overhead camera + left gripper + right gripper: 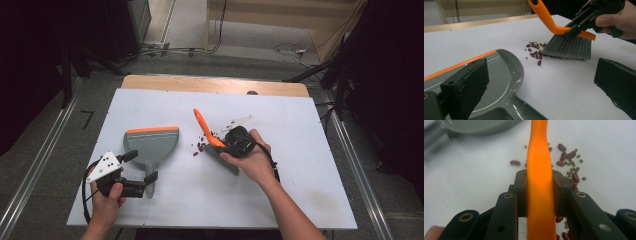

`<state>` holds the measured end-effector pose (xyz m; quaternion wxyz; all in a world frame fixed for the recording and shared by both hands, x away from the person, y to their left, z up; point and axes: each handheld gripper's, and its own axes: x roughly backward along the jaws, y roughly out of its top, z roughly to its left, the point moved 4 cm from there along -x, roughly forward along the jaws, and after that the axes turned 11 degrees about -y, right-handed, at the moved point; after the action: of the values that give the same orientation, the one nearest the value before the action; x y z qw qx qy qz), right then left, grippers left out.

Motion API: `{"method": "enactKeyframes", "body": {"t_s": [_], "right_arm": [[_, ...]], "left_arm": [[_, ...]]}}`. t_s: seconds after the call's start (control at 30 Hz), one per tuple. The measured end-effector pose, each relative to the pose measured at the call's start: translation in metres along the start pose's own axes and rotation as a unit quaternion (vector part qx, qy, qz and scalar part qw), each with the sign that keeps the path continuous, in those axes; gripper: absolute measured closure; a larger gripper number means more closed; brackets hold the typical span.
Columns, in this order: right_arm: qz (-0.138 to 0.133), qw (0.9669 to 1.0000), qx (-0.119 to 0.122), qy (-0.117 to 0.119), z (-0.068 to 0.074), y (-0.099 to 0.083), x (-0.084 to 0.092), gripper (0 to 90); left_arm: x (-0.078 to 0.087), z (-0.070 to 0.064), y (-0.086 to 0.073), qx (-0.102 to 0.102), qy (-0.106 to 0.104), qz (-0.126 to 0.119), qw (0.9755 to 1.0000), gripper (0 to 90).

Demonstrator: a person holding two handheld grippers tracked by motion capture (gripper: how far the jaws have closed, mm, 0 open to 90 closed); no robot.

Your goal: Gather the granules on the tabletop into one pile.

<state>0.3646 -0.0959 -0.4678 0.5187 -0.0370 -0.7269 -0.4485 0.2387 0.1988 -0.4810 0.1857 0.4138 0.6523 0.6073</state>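
No readable text, label or number shows anywhere.

Brush handle [540,170] cut off by the top and bottom edges of the right gripper view, its bristles out of sight beneath. Some beans [569,157] hidden behind the handle and the clamped jaws. Dustpan [474,126] blurred and cropped at the far left corner there. In the left gripper view, dustpan [504,75] cropped at left and bottom, partly covered by the near left jaw. Small clear item [239,121] on the table [300,190] beyond the right hand too small to identify.
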Motion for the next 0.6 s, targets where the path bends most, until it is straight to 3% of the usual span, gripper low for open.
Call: {"method": "enactKeyframes", "body": {"t_s": [0.07, 0.13, 0.23, 0.27, 0.37, 0.5, 0.53, 0.6], "right_arm": [[-0.011, 0.9999, -0.011, 0.007, 0.002, 0.005, 0.003, 68.9], [-0.020, 0.9990, -0.038, 0.012, 0.011, 0.015, 0.001, 68.9], [-0.020, 0.9984, -0.050, 0.016, 0.020, 0.021, -0.004, 68.9], [-0.012, 0.9968, -0.076, 0.020, 0.030, 0.028, -0.014, 68.9], [-0.004, 0.9951, -0.098, 0.014, 0.035, 0.033, -0.022, 68.9], [0.005, 0.9899, -0.136, 0.041, 0.044, 0.039, -0.041, 68.9], [0.011, 0.9896, -0.138, 0.039, 0.045, 0.039, -0.046, 68.9], [0.014, 0.9907, -0.135, 0.010, 0.042, 0.037, -0.052, 68.7]], "left_arm": [[0.000, 0.000, 0.000, 0.004, -0.003, -0.003, 1.0000, 0.1], [0.000, 0.000, 0.001, 0.005, -0.003, -0.003, 1.0000, 0.1], [0.000, 0.000, 0.001, 0.005, -0.003, -0.002, 1.0000, 0.1], [0.000, 0.000, 0.001, 0.005, -0.003, -0.003, 1.0000, 0.1], [0.000, 0.001, 0.001, 0.008, -0.004, -0.005, 0.9999, 0.1], [0.001, 0.002, 0.001, 0.010, -0.004, -0.008, 0.9999, 0.1], [0.002, 0.002, 0.001, 0.010, -0.004, -0.008, 0.9999, 0.1], [0.002, 0.002, 0.000, 0.010, -0.003, -0.007, 0.9999, 0.1]]}}
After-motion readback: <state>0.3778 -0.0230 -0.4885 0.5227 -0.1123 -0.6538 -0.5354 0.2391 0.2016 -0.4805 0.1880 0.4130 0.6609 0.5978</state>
